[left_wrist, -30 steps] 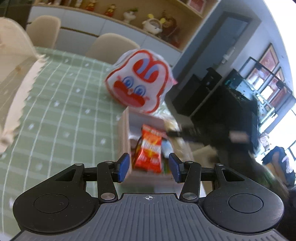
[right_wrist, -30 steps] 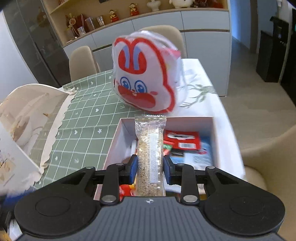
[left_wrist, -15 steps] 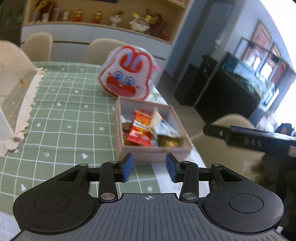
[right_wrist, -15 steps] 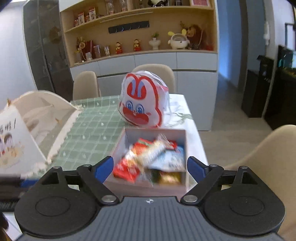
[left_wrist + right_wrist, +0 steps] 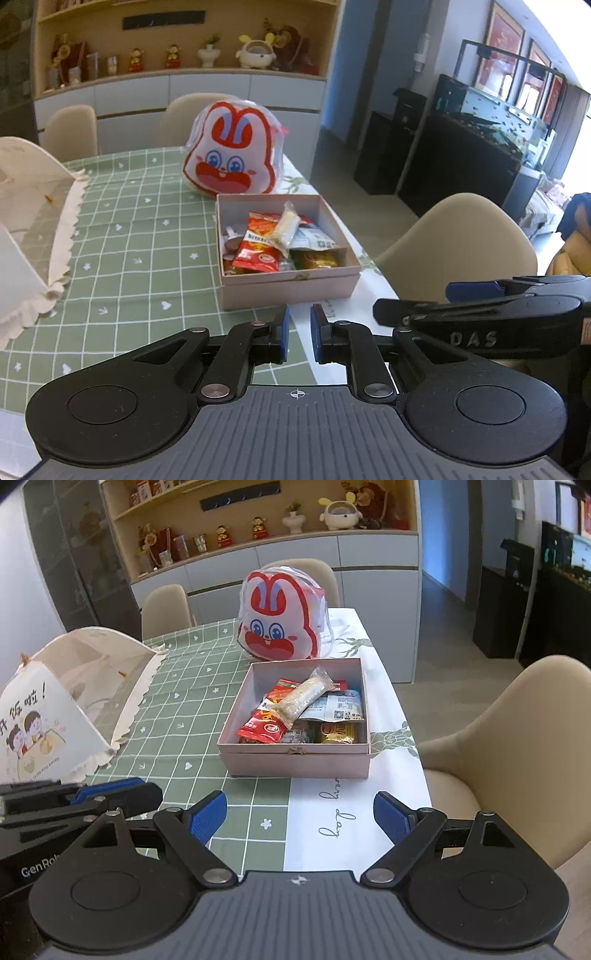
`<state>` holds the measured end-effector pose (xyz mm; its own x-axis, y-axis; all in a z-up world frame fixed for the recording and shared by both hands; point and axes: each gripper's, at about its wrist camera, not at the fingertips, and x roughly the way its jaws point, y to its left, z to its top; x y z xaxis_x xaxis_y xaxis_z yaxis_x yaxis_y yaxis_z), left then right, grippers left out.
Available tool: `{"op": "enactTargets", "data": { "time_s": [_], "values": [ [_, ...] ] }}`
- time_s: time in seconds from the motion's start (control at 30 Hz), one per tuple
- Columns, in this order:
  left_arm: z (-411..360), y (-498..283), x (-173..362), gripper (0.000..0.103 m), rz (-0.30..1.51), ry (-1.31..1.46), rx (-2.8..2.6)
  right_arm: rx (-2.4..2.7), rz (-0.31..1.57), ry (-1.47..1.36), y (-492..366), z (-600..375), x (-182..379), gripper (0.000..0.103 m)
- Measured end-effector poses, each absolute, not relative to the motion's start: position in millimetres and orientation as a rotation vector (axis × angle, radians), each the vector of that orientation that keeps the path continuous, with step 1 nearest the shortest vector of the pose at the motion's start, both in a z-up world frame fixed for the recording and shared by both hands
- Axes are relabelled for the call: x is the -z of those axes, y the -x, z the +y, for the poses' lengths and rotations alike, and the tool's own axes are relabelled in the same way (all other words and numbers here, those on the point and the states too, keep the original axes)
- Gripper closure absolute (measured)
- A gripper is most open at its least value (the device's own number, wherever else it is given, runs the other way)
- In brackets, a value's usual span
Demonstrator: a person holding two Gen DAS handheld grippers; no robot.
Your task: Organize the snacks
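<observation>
The left tool (image 5: 297, 334) has its two blue tips almost together, with only a thin gap and nothing in it. The right tool (image 5: 300, 818) is wide open and holds nothing. Both hang over the near edge of the desk (image 5: 177, 716). Straight ahead of both tools sits the pink box (image 5: 295, 762), with bare desk between it and the tips. The snacks (image 5: 303, 712) are piled inside it, a long clear pack (image 5: 299, 698) on top. Behind the box stands the bunny bag (image 5: 282, 622), touching its far edge. Left of the tools sits a white food cover (image 5: 74, 701). A tan chair (image 5: 517, 746) stands to their right, past the desk's side edge.
</observation>
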<state>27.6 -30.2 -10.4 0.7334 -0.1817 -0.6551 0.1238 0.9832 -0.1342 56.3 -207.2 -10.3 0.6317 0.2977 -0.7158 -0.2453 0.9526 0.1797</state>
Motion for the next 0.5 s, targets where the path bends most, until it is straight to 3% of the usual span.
{"op": "enactTargets", "data": {
  "time_s": [0.5],
  "values": [
    [-30.4,-20.9,10.0,0.087,0.776,0.096,0.127,-0.332,0.845,-0.037,-45.3,-206.0,10.1,0.016]
  ]
}}
